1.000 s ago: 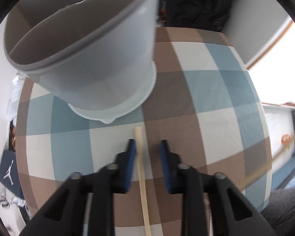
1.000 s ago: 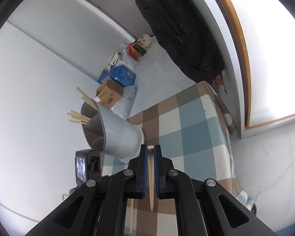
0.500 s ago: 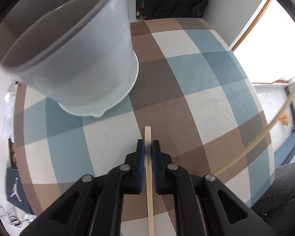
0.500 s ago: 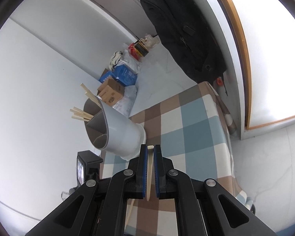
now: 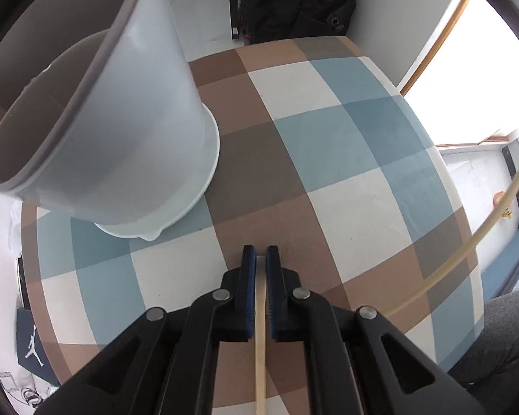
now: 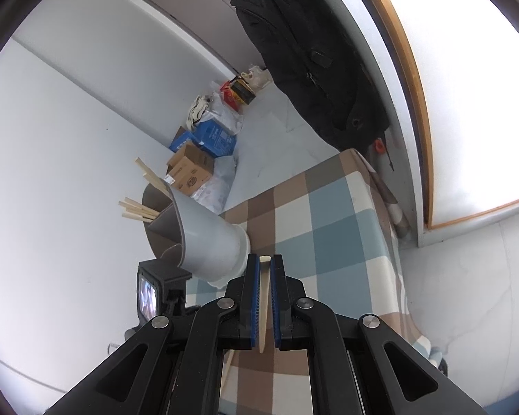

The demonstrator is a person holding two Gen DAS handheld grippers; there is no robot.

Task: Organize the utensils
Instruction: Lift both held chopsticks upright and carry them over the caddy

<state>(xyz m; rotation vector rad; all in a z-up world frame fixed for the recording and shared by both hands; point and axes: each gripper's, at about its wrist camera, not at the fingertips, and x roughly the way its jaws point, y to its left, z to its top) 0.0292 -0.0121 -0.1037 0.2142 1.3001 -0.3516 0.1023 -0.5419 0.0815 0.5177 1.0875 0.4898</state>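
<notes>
My left gripper is shut on a pale wooden chopstick just above the checkered tablecloth. The grey utensil holder stands at the upper left, tall, its near compartment showing empty. My right gripper is shut on another chopstick and is lifted above the table. In the right wrist view the holder sits to the left of it with several chopsticks sticking out. The right-hand chopstick also arcs across the right of the left wrist view.
The table's far edge meets a dark coat on the wall. Boxes and bags lie on the floor beyond the table. A grey trouser leg shows at the lower right. The left gripper's camera sits by the holder.
My left gripper has closed on the chopstick that lay between its open fingers and lifted back from the holder. My right gripper has risen a little with its chopstick.
</notes>
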